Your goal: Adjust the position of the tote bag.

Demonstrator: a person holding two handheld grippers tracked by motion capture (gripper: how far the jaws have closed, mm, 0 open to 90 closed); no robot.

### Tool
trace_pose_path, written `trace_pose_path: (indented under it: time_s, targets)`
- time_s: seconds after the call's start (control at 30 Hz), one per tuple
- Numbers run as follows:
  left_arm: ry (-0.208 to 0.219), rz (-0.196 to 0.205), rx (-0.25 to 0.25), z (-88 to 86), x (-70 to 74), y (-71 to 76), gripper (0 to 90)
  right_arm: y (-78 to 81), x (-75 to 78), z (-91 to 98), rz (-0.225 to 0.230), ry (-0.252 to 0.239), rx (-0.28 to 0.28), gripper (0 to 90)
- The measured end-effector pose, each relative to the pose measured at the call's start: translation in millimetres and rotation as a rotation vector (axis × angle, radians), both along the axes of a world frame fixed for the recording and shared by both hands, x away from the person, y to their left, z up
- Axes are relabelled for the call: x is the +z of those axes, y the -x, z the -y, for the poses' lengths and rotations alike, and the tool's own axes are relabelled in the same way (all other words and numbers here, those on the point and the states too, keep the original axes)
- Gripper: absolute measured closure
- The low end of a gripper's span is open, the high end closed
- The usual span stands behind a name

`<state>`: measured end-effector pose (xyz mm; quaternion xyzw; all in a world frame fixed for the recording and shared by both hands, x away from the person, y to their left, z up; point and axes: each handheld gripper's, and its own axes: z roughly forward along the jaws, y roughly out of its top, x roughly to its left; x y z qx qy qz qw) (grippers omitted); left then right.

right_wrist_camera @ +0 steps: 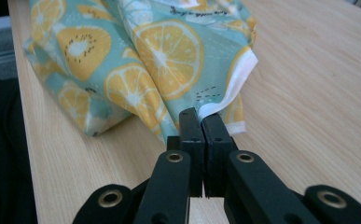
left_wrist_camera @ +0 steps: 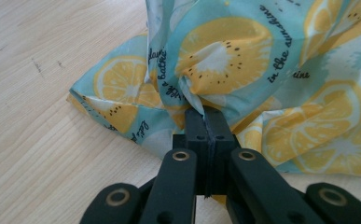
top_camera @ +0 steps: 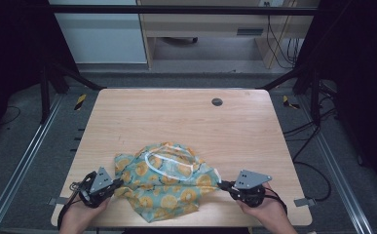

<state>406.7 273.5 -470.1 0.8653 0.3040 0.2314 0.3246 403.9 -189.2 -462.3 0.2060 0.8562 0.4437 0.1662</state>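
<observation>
I see each hand-held gripper, left (top_camera: pixel 117 184) and right (top_camera: pixel 223 185), pinching the lemon-print cloth (top_camera: pixel 169 178) on the bench (top_camera: pixel 176 117)

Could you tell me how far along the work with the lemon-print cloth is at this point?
Done: both grips are made. The left gripper is shut on one bunched edge of the lemon-print cloth, the right gripper on its white-hemmed edge. In hand: the cloth is held between them, low over the table. Left: it is crumpled and bunched, so any spreading flat or folding probably remains.

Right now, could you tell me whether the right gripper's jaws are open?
No, the right gripper is shut on the white-hemmed edge of the citrus-print cloth.
</observation>
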Motion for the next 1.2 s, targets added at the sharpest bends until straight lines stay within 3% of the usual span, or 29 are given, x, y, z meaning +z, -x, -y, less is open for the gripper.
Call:
trace_pose_path:
  time_s: [0.03, 0.07, 0.13, 0.23, 0.43, 0.77, 1.2]
  targets:
    - [-0.001, 0.0, 0.002, 1.3, -1.2, -1.0, 90.0, 0.0, 0.0, 0.0, 0.0, 0.0, 0.0, 89.1]
    - [-0.032, -0.008, -0.004, 2.3, -2.8, -3.8, 90.0, -2.0, -3.5, -2.0, -0.01, 0.024, 0.006, 89.1]
    - [-0.027, -0.011, 0.002, 3.8, -4.5, -5.4, 90.0, -3.1, -5.5, -3.1, -0.016, 0.037, 0.013, 89.1]
    - [-0.068, -0.018, 0.001, 7.0, -7.4, -11.8, 90.0, -7.3, -12.3, -8.4, -0.036, 0.082, 0.022, 89.1]
    - [-0.07, -0.019, 0.016, 9.3, -10.8, -16.7, 90.0, -13.6, -20.6, -16.5, -0.073, 0.124, 0.02, 89.1]
    - [-0.085, -0.024, 0.026, 9.8, -12.0, -21.3, 90.0, -22.6, -24.1, -18.0, -0.093, 0.129, -0.02, 88.9]
    - [-0.058, -0.022, 0.061, 10.6, -13.5, -31.6, 87.9, -27.5, -26.9, -17.8, -0.105, 0.123, -0.06, 85.3]
